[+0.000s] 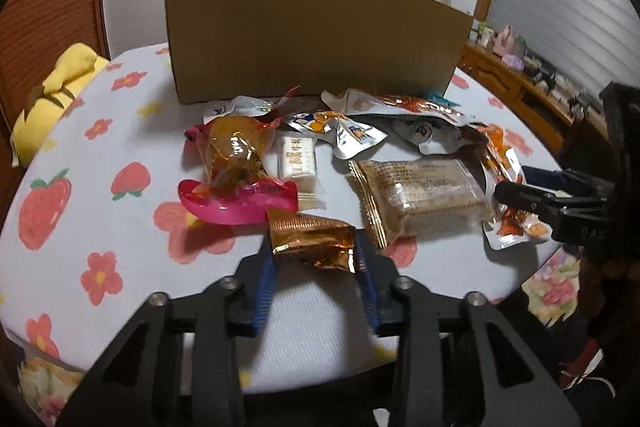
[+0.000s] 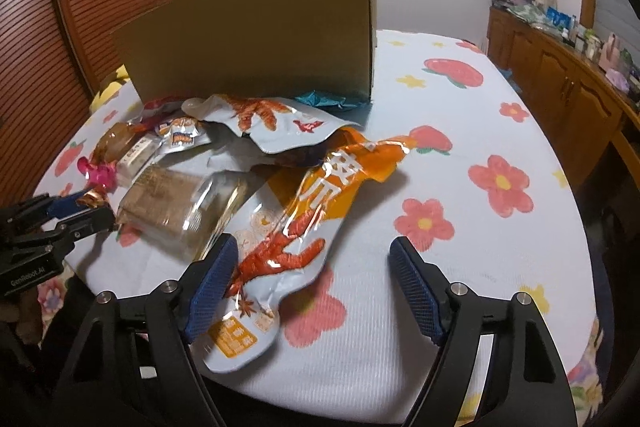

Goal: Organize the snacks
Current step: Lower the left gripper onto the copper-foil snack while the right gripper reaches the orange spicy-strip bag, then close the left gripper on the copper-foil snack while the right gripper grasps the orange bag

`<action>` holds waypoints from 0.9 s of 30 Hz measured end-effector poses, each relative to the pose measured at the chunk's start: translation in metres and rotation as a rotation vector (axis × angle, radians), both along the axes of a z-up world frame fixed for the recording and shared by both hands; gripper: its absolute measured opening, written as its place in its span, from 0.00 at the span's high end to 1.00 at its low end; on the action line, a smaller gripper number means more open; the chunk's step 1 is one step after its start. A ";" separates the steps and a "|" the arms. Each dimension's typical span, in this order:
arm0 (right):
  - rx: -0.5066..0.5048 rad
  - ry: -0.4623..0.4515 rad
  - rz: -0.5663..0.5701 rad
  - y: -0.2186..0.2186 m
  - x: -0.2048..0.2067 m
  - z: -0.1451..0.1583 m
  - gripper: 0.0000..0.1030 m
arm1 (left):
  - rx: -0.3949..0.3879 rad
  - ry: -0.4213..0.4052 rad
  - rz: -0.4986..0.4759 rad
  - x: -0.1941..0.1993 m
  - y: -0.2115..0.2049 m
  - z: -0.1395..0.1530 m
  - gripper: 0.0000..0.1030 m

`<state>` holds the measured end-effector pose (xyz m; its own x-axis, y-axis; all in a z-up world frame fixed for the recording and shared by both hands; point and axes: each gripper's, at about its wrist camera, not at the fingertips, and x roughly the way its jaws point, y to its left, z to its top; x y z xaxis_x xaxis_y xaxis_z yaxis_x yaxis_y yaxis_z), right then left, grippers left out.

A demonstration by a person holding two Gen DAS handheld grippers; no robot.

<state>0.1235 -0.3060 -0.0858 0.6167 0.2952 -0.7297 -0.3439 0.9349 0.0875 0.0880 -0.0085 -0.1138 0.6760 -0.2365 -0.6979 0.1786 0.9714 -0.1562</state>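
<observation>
The left tongs (image 1: 314, 255) pinch one shiny gold snack pack (image 1: 310, 241) between their two blue pads, right at the tips, low over the table with the flower cloth (image 1: 100, 195). Just past that pack, a bit to the left of the tongs, lies one pink and orange pack (image 1: 236, 175), and next to it one small white pack (image 1: 297, 159). To the right of the left tongs lies one clear pack of brown cake (image 1: 420, 195). The right tongs (image 2: 312, 279) are spread wide and pinch nothing. One long orange and white bag with a red claw picture (image 2: 304, 223) lies between their two pads; it looks to touch the left pad, and the right pad is well away from it. Past this bag there is a second bag with a claw picture (image 2: 276, 123), one little silver pack (image 2: 180, 135), and one blue wrapper (image 2: 324, 99) at the foot of one big brown box (image 2: 256, 39), which stands farthest from both tongs.
</observation>
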 end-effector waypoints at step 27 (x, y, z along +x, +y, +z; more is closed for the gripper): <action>-0.070 -0.028 0.013 0.004 0.018 -0.003 0.53 | -0.002 -0.089 0.027 -0.008 0.008 0.032 0.70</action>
